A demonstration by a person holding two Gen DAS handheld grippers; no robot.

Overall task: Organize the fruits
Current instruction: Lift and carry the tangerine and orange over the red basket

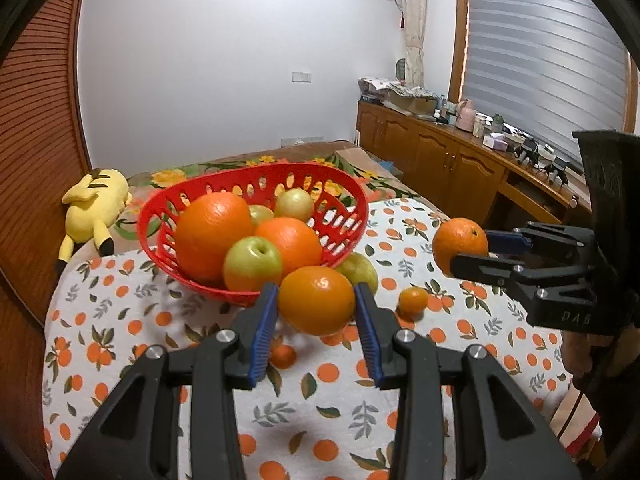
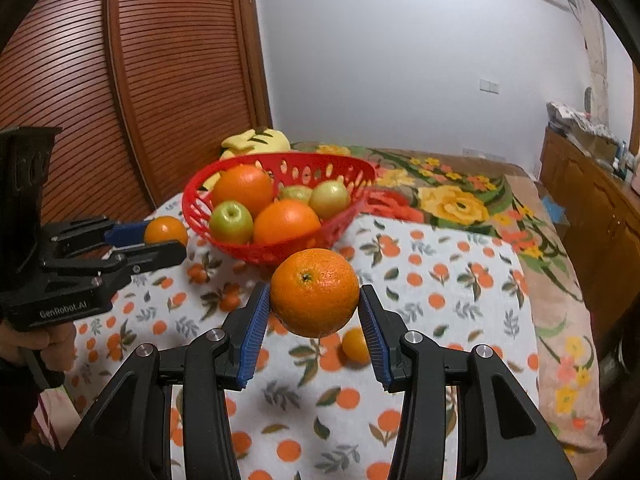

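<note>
- Two oranges in hand, both clear of the cloth: left gripper (image 1: 316,300) clamped on smooth orange (image 1: 317,300), right gripper (image 2: 314,294) clamped on pebbly orange (image 2: 315,293).
- Red basket (image 1: 160,210) just ahead, already w/ 2 oranges + green apples piled up.
- Step, imo: carry phase, both loads heading for the basket.
- Next: bring over rim, set into gaps btwn fruit, one at a time so grippers don't clash.
- Still loose on tablecloth (image 1: 120,320): small mandarin (image 1: 413,300) and green apple (image 1: 360,272) beside basket.

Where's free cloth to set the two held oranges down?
Free: the cloth right of the basket, out to the floral blanket, and the near strip below both grippers. Crowded: the basket front, with a green fruit and a small orange beside it.
</note>
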